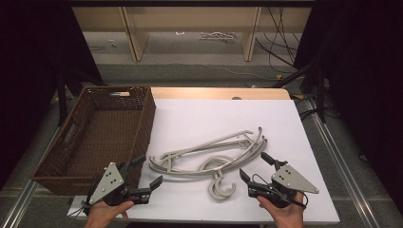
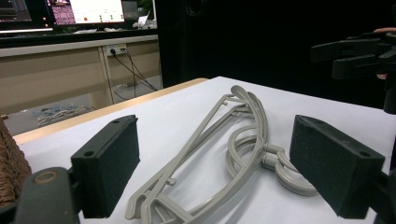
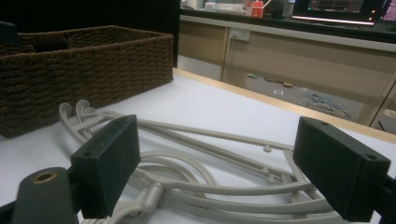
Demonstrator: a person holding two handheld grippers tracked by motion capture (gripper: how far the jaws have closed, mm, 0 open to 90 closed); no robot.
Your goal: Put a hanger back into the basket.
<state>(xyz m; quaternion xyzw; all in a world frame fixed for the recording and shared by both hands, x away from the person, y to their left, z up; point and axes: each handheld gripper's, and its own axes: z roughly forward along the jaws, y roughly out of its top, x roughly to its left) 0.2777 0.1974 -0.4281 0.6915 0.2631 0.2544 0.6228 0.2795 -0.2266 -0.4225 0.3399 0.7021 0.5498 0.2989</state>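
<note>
The grey plastic clothes hangers (image 1: 214, 156) lie in a loose, interlocked pile on the white tabletop (image 1: 199, 118), just ahead of both sets of jaws and between them. The left gripper (image 1: 145, 173) and the right gripper (image 1: 254, 168) both stand wide open with nothing between their pads.

The hangers look light, stiff and smooth, so they should lift easily, but a thin curved bar may slip or twist in the pads. Since the hooks (image 1: 221, 187) and arms overlap, pulling one will likely drag the others. The best hold seems to be a straight run of an arm (image 2: 196, 140), ahead of the left jaws, or the neck below a hook.

How many hangers are stacked is hard to count. The near end of the pile is cut off below the right jaws in the right gripper view, and the wicker basket (image 1: 102, 133) beside the left jaws hides its own far inner wall.
</note>
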